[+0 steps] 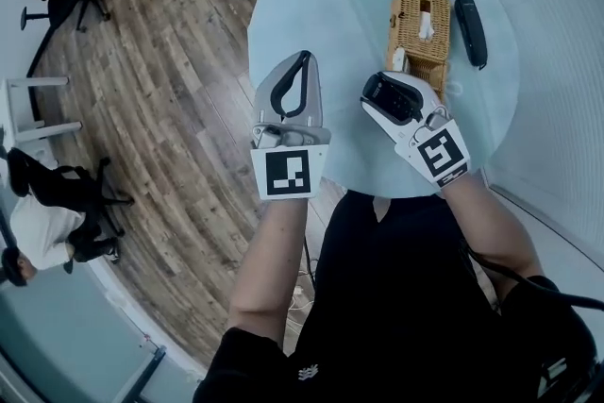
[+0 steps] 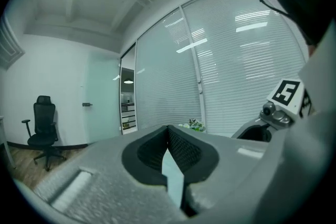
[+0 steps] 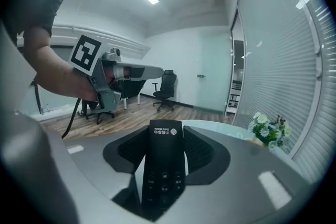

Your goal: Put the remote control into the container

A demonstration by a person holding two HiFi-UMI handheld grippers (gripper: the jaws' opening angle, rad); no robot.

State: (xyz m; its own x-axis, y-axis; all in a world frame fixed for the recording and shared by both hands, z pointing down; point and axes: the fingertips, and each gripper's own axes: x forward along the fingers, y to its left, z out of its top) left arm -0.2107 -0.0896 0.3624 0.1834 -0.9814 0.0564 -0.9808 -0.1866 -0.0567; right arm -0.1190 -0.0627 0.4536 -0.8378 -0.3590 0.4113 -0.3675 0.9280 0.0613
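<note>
Right claw (image 1: 389,92) clamped on remote control (image 3: 164,168) above near side of table (image 1: 321,14), left claw (image 1: 304,61) together, empty; best carry it far-right over wicker container (image 1: 420,31), tip end-down into top opening, then release.

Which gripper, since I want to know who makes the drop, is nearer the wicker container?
Right. The right gripper, shut on a remote control, is just below the wicker container in the head view; the left gripper, shut and empty, is farther to its lower left.
</note>
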